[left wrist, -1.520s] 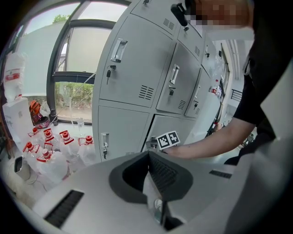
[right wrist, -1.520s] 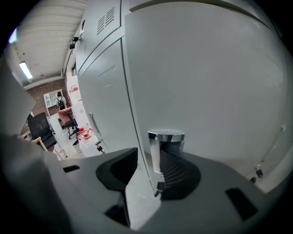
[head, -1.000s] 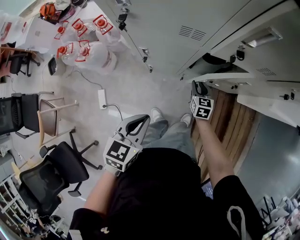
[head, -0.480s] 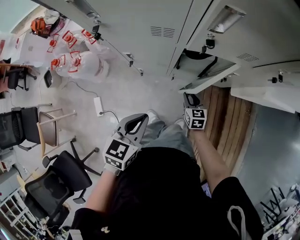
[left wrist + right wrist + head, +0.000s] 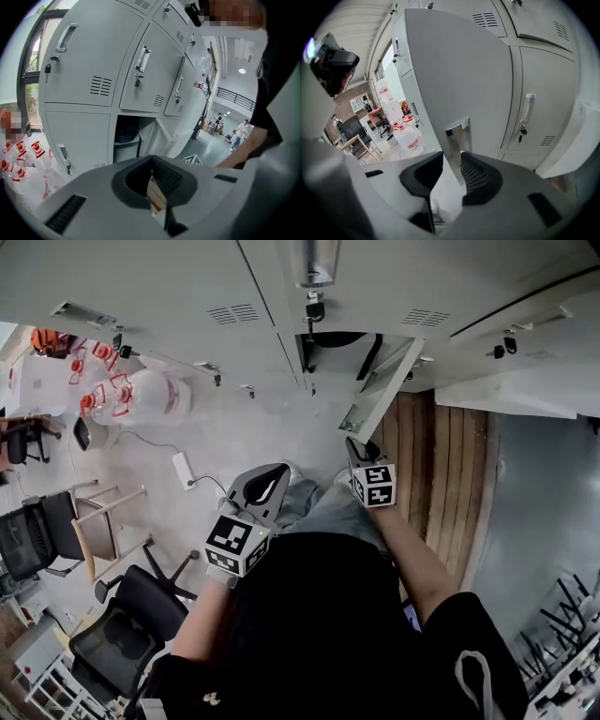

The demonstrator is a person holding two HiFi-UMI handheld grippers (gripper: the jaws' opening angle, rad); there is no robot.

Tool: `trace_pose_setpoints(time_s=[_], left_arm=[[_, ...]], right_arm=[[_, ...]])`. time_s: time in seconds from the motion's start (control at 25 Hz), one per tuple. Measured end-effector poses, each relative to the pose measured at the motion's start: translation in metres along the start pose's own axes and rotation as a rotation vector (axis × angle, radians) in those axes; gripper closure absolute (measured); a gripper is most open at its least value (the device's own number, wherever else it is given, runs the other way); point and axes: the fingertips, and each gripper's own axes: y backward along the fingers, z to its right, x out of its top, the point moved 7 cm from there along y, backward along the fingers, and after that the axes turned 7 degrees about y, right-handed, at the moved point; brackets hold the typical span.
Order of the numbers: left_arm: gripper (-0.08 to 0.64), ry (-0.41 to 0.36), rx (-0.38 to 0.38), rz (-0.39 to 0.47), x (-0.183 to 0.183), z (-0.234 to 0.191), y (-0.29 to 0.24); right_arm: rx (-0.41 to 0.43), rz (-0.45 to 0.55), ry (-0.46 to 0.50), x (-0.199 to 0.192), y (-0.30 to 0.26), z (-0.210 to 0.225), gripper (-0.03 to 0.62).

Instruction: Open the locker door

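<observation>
- Right gripper [image 5: 450, 161], jaws spread, straddles the locker door [image 5: 459, 75] edge at twelve o'clock; the door's edge runs upright, ajar.
- Left gripper [image 5: 277, 472], pressed together, hangs farther off.

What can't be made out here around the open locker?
1. Open locker contents: the head view shows only shadow. In the left gripper view, the dark item on its shelf is too dim to identify.
2. Handle plate on the locker door: in the right gripper view, its lower end is hidden behind the right claw.
3. Water jugs' label print: too small in the head view.
</observation>
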Motion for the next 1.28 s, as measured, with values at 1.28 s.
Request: trace_pose_setpoints(time_s=[1.28], left_arm=[[0.537, -0.092, -0.147, -0.047, 0.004, 0.114, -0.079]], right_arm=[[-0.212, -0.077, -0.229, -0.066, 0.104, 0.138, 0.526]])
